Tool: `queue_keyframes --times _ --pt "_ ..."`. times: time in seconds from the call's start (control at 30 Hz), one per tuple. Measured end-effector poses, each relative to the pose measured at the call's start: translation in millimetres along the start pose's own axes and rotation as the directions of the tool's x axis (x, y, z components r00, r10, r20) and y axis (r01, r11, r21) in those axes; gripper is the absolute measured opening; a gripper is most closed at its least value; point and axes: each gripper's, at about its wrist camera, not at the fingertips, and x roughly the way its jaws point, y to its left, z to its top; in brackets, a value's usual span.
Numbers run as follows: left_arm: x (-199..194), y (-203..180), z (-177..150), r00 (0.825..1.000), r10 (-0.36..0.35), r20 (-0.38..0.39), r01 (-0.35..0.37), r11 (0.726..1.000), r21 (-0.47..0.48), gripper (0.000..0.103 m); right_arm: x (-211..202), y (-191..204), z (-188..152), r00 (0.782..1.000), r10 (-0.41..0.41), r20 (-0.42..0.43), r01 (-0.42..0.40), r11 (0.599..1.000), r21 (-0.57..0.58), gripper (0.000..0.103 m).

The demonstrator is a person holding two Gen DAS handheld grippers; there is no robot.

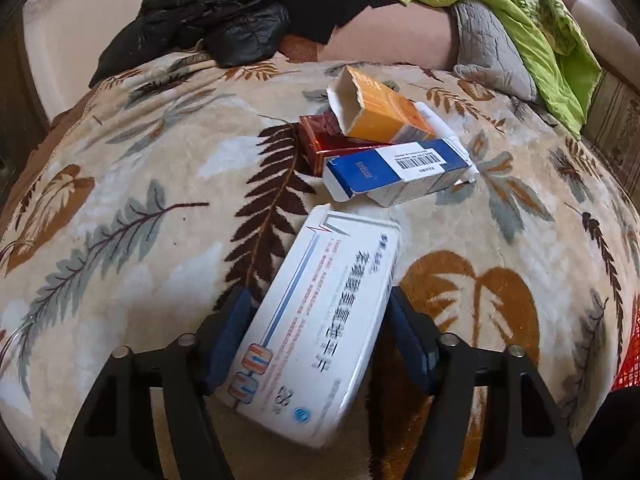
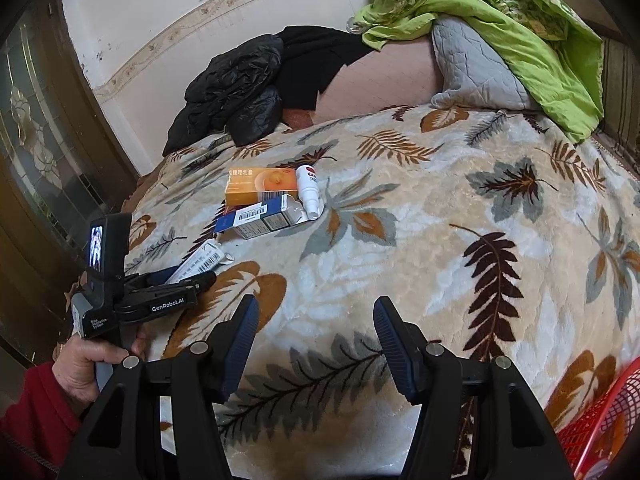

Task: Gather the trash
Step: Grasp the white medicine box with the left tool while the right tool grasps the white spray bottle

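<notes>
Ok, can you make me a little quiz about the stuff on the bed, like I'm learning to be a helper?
1. Pick one: what is between the fingers of the left gripper? A) a white box B) a spoon C) a sock
2. True or false: the right gripper is holding the orange box.
3. Fill in: the basket at the edge of the blanket is coloured ____.

Key: 1 is A. 2 is false: its jaws stand open with nothing between them, and the orange box lies further off on the blanket. 3 is red.
</notes>
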Motion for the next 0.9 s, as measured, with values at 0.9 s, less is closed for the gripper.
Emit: queue_keyframes --times 0.9 --pt "-2 33 4 0.997 -0.064 0.054 0.076 0.963 -0.258 0.024 169 13 128 0.981 0.043 -0.187 -0.037 0.999 0.035 0.045"
